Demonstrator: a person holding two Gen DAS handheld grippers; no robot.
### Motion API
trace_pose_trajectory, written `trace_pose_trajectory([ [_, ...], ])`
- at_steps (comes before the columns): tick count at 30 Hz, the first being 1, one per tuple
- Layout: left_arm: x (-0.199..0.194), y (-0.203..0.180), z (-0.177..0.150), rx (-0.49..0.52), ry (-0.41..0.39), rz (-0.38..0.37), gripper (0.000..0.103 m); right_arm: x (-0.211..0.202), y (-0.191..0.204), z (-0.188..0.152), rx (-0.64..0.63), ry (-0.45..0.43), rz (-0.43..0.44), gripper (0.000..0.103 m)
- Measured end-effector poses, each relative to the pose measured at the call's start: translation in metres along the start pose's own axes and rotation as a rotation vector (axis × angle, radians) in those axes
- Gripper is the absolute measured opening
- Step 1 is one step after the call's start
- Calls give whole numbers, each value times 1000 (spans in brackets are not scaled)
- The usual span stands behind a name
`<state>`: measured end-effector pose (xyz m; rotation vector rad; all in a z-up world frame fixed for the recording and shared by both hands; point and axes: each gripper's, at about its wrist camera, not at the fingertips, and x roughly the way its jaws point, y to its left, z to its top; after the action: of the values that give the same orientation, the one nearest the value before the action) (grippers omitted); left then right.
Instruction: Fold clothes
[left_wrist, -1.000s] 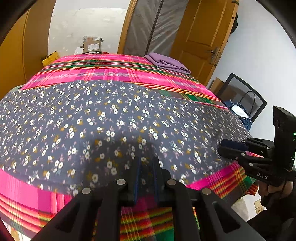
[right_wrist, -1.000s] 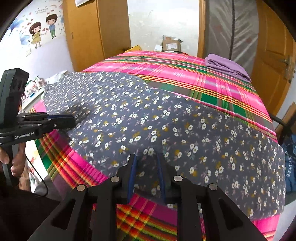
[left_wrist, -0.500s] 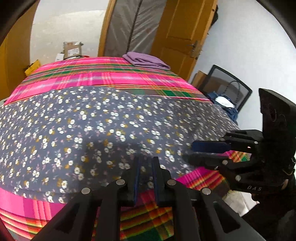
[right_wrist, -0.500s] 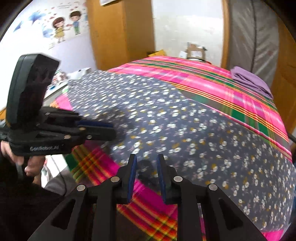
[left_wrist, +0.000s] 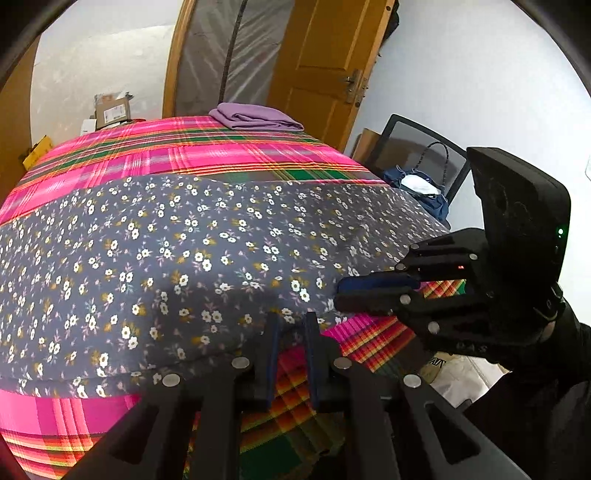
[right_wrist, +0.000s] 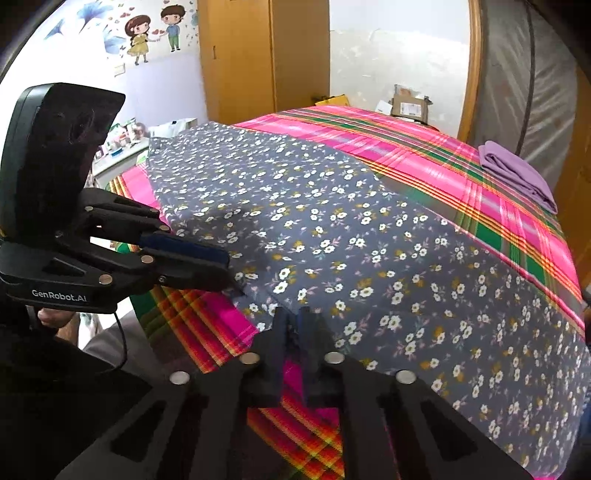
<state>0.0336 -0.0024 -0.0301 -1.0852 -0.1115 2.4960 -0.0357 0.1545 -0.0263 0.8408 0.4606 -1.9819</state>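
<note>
Pink plaid bed (left_wrist: 229, 155), floral cloth (left_wrist: 207, 236) across it, folded purple cloth (left_wrist: 255, 116) far, right gripper (right_wrist: 294, 314) clenched on the floral hem, left gripper (left_wrist: 290, 319) slightly parted at the hem, chair (left_wrist: 421, 155) right.

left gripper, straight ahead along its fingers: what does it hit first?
Most likely the near hem of the floral garment: the left gripper has its open jaws right at that edge, with the plaid bedsheet just beneath. Whether the fingertips already touch is unclear.
</note>
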Motion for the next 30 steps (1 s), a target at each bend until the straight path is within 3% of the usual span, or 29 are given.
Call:
trace_pose_trajectory([
  [8, -4, 12, 8, -33, -29, 37, 16, -4, 5, -4, -22, -1, 18, 2],
  [12, 8, 10, 4, -19, 14, 23, 16, -4, 6, -7, -10, 4, 36, 2],
  [14, 8, 8, -2, -2, -1, 28, 17, -5, 6, -7, -10, 5, 42, 2],
  [22, -1, 11, -7, -23, -14, 10, 20, -12, -7, 7, 76, -58, 19, 4],
  [27, -18, 25, -4, -73, -71, 65, 20, -3, -24, 3, 149, -35, -35, 4],
  [30, -20, 43, -6, -127, -61, 123, 20, -2, -37, -2, 205, -18, -43, 4],
])
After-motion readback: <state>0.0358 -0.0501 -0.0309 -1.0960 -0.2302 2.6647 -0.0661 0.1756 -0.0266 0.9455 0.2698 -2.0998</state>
